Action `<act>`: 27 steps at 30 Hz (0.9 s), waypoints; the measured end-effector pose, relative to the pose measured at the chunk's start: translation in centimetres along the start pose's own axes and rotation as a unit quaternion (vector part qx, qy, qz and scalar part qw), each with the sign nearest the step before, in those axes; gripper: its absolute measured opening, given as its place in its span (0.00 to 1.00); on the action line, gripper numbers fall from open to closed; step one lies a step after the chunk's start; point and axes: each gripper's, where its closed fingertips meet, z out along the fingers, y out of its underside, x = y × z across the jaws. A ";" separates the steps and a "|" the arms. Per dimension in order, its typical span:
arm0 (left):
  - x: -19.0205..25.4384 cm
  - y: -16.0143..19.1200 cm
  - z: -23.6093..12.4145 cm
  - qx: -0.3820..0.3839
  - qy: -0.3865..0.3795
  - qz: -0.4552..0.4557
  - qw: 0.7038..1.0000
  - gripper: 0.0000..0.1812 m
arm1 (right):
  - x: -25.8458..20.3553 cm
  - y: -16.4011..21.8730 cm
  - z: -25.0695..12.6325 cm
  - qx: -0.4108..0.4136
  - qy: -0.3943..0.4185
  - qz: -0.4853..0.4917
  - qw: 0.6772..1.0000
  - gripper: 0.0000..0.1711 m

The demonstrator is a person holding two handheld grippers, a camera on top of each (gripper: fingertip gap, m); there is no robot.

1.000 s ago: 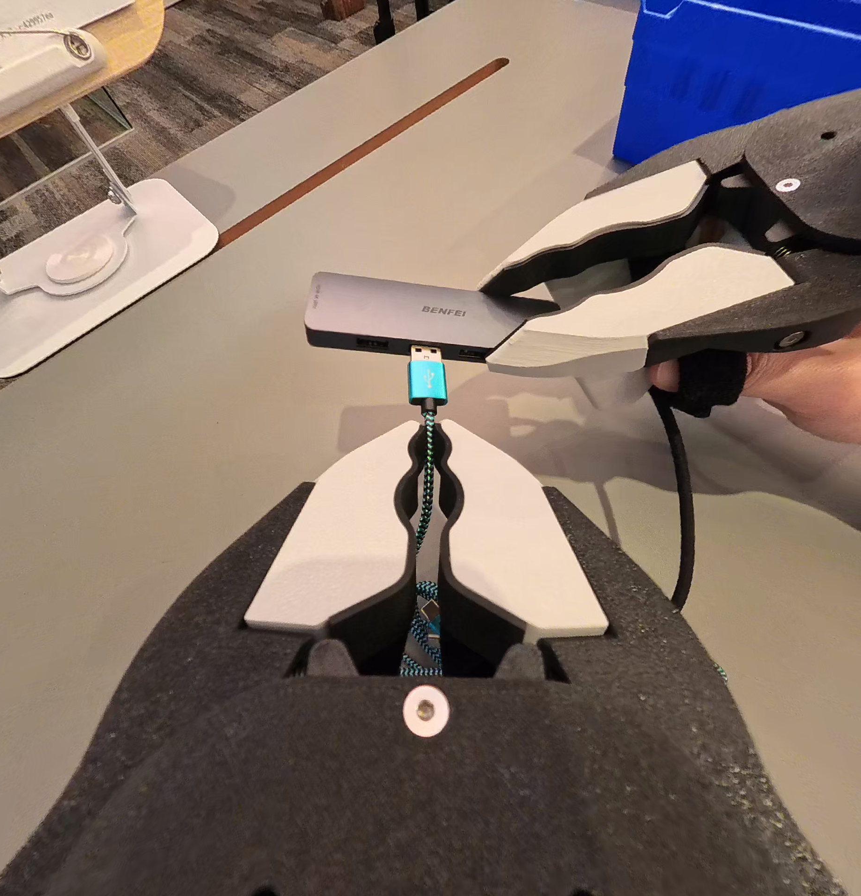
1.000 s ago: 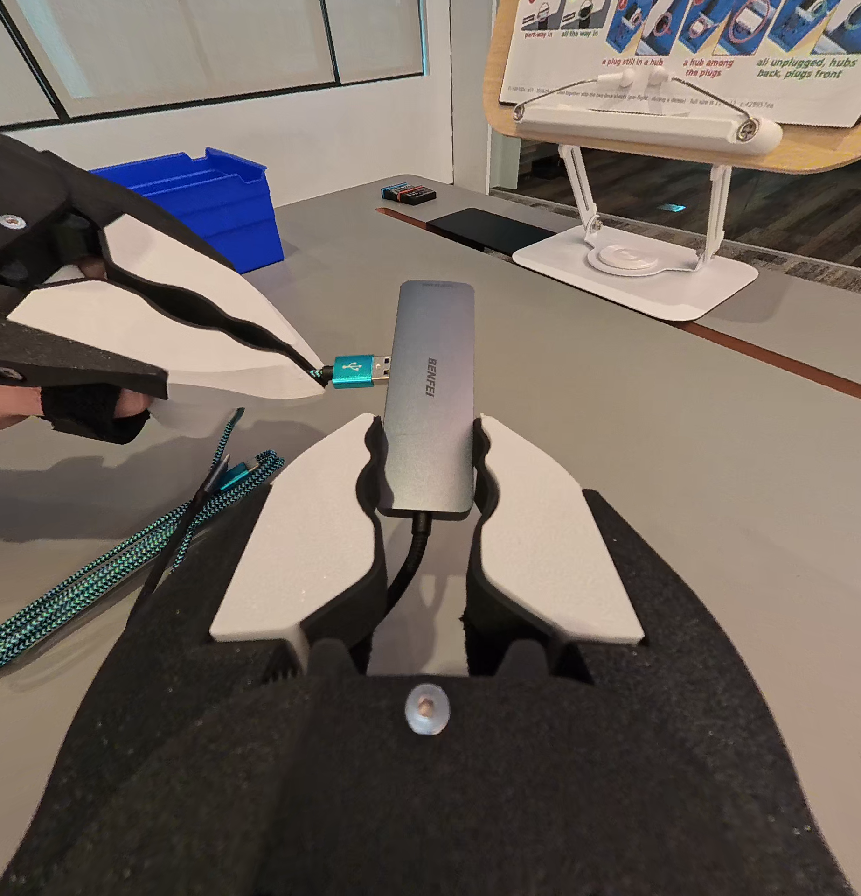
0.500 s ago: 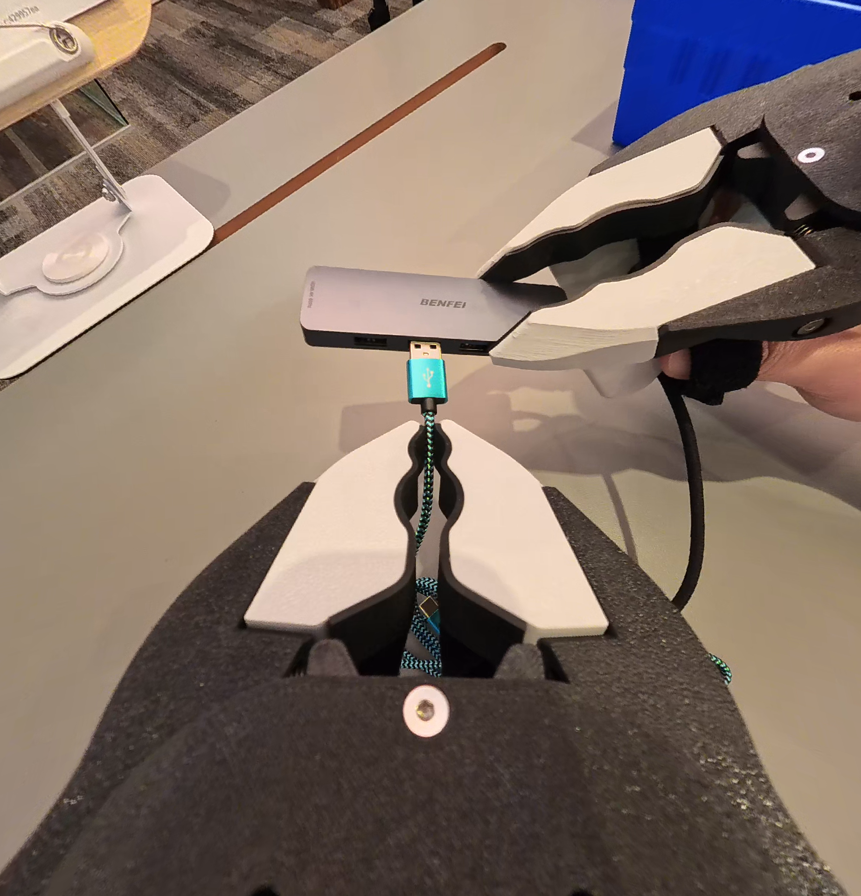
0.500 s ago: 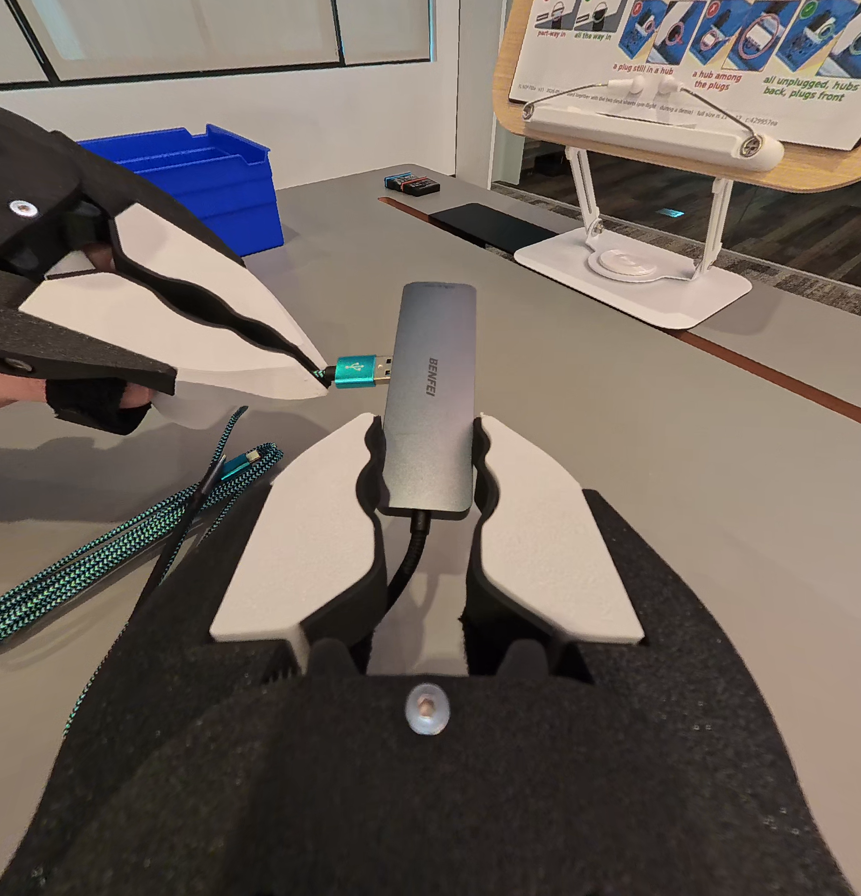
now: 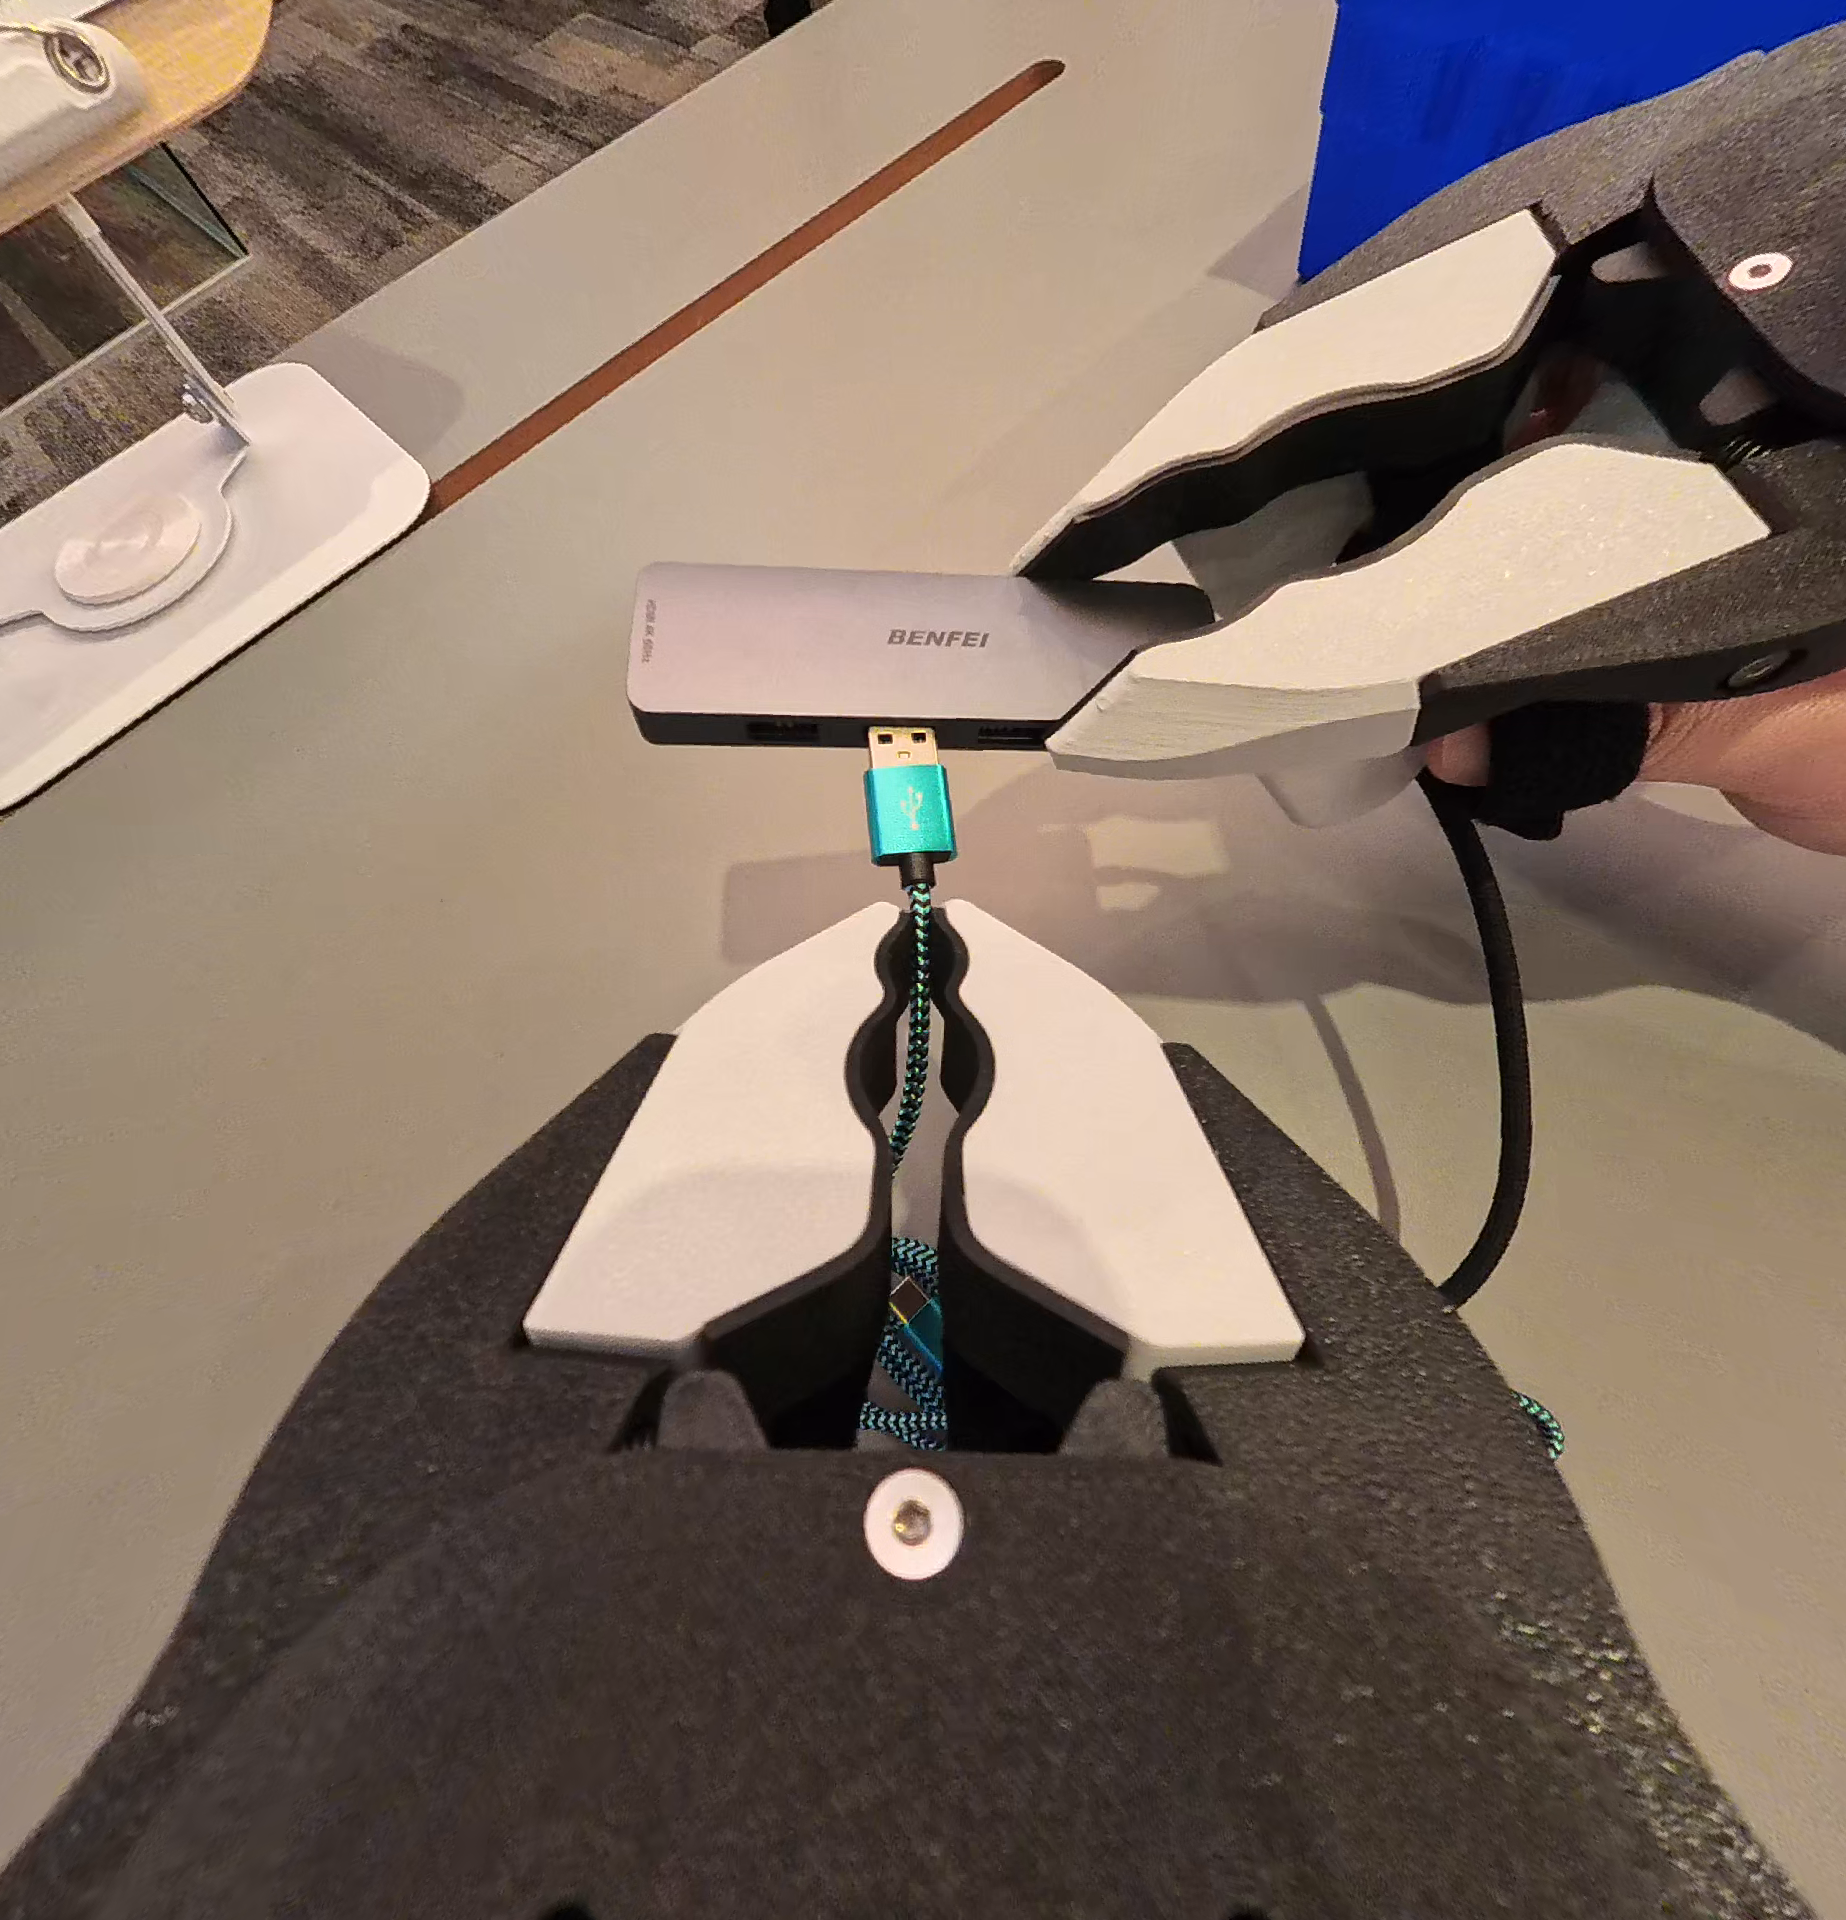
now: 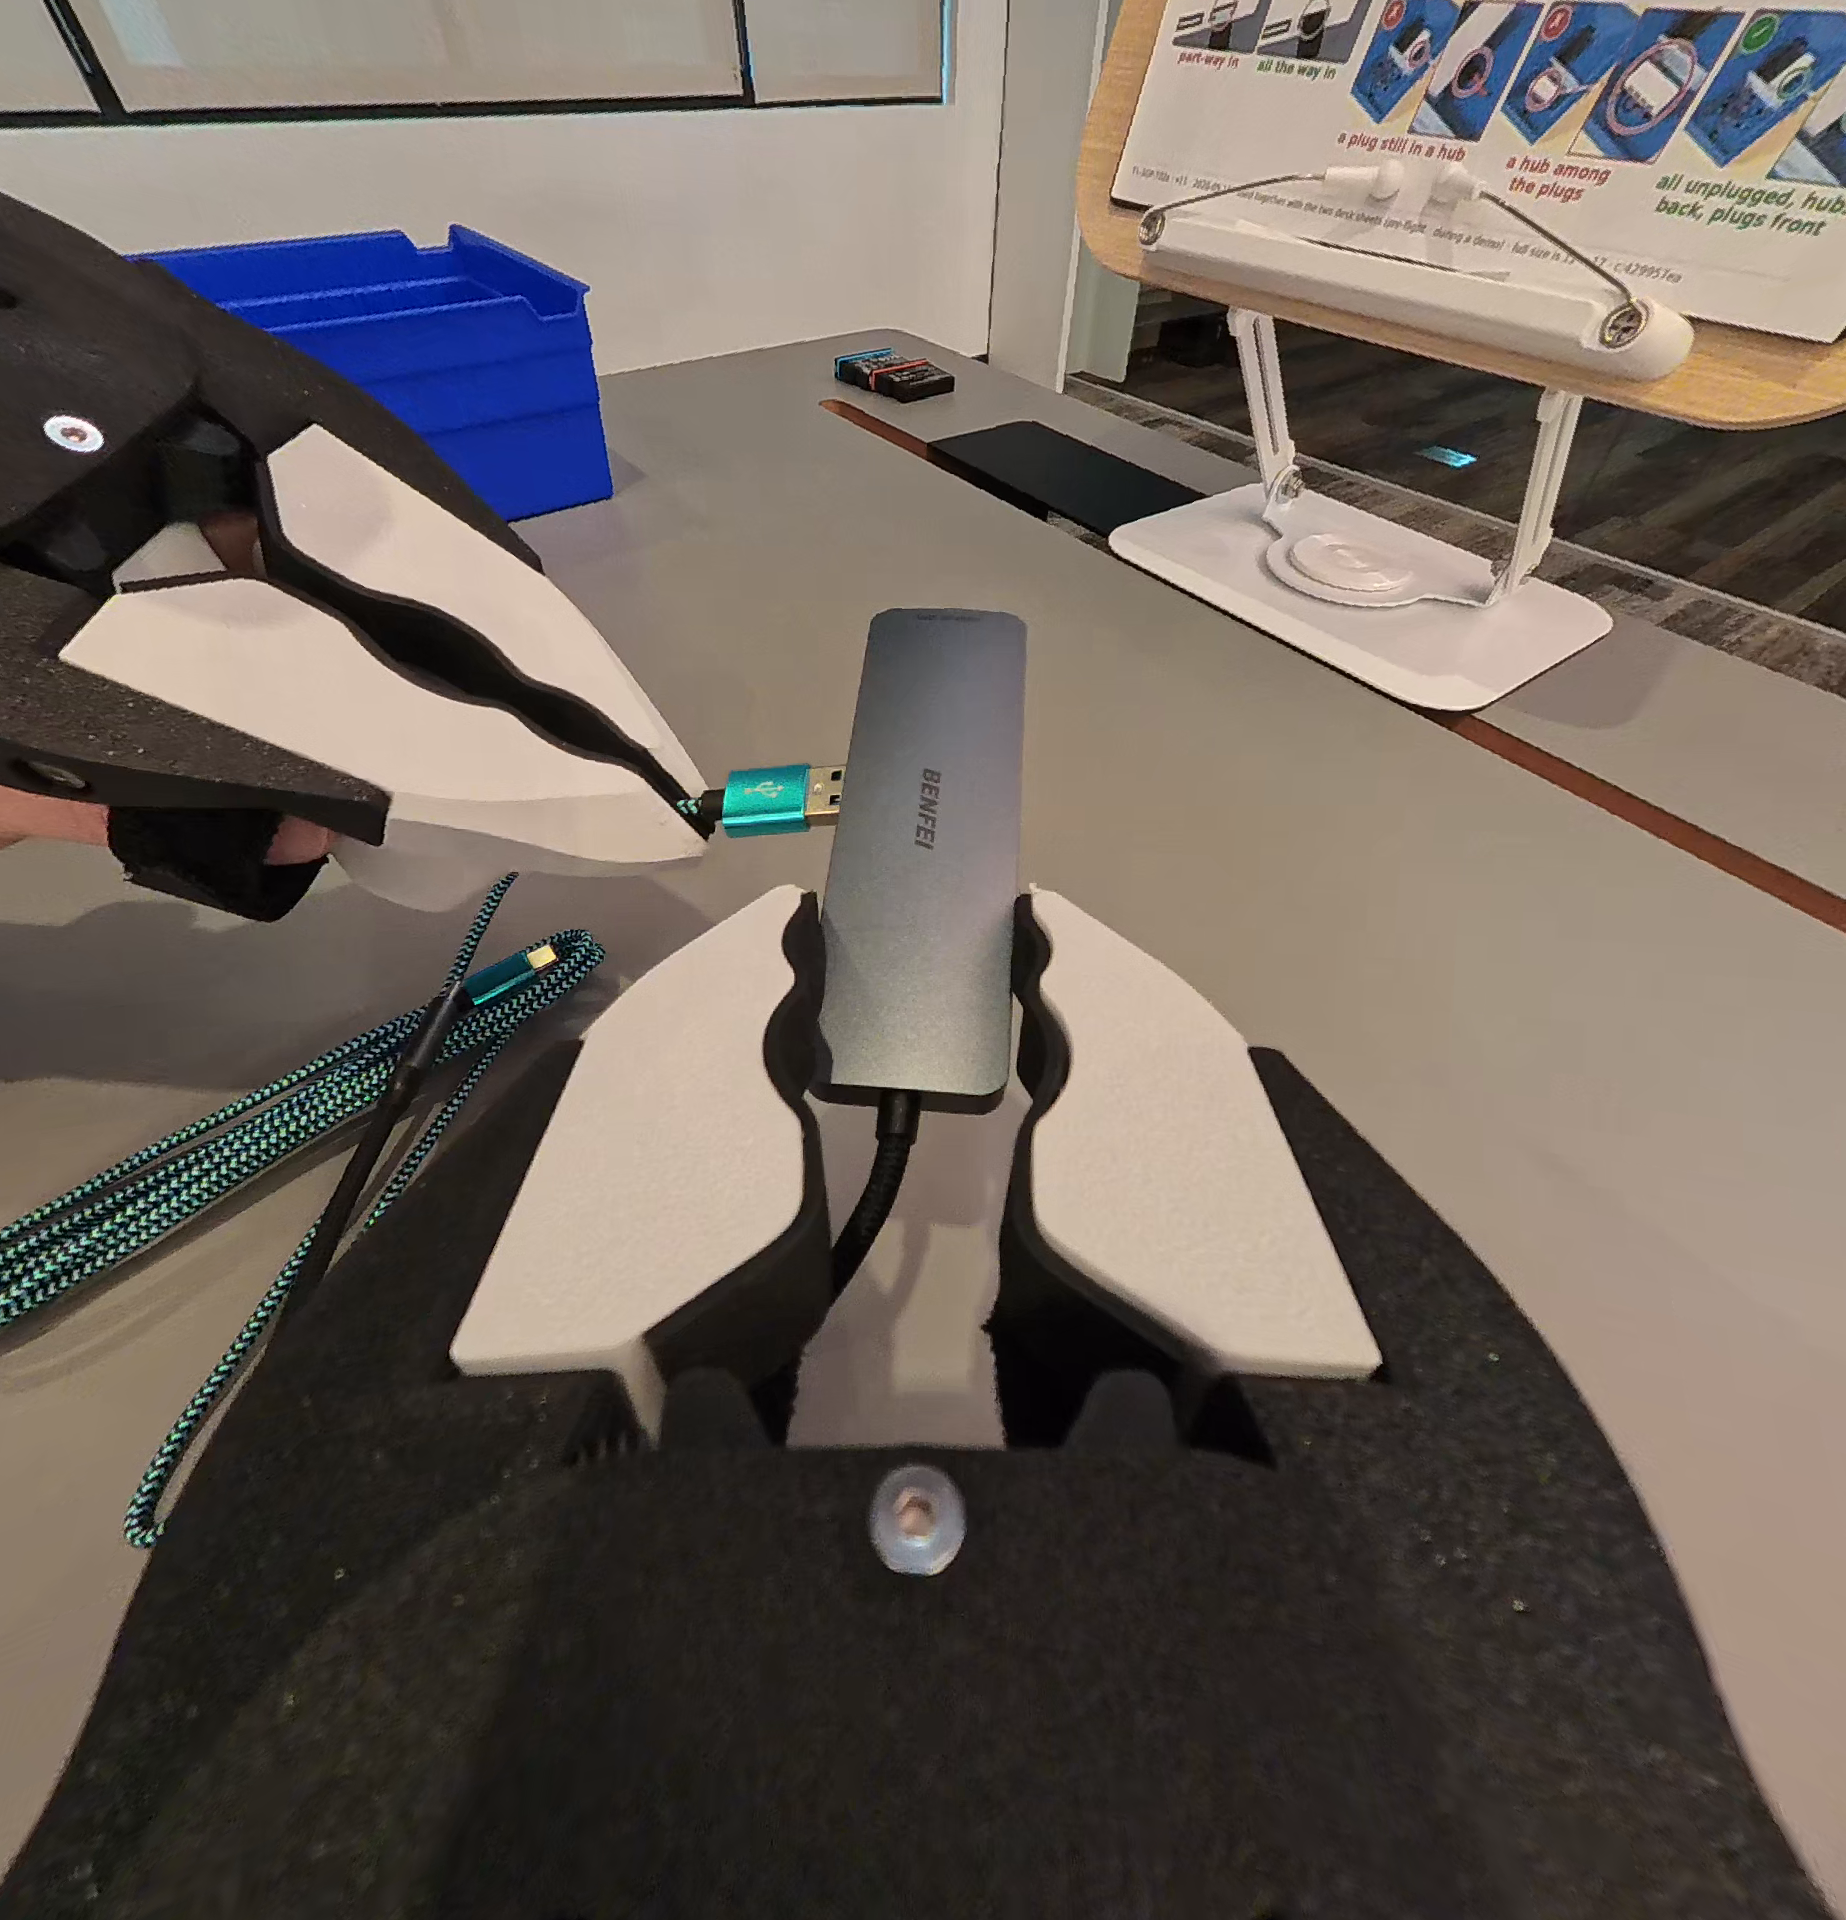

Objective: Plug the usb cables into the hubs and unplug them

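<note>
While two tools [image 5: 917, 914] [image 6: 914, 904] grip, one hub [image 6: 924, 831], one cable [image 5: 914, 1039], plug tip entering.

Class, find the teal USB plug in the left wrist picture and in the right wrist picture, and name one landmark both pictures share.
Left wrist view: teal USB plug centre, upper half, just beyond the left gripper, tip at the grey hub.
Right wrist view: plug left of centre, pointing right at the hub.
Shared landmark: blue bin.

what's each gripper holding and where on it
Left hand-held gripper: the braided cable, pinched just behind its teal plug. Right hand-held gripper: the grey hub, by its cable end.
</note>
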 end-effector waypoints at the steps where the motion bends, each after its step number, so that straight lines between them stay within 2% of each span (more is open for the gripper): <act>1: 0.0 0.0 0.0 0.000 -0.001 0.001 1.000 0.01 | 0.0 0.1 0.0 -0.001 -0.002 0.004 1.000 0.20; 27: -0.1 0.0 0.0 0.005 0.001 0.000 1.000 0.01 | -0.1 0.8 0.5 -0.004 -0.035 0.078 0.996 0.20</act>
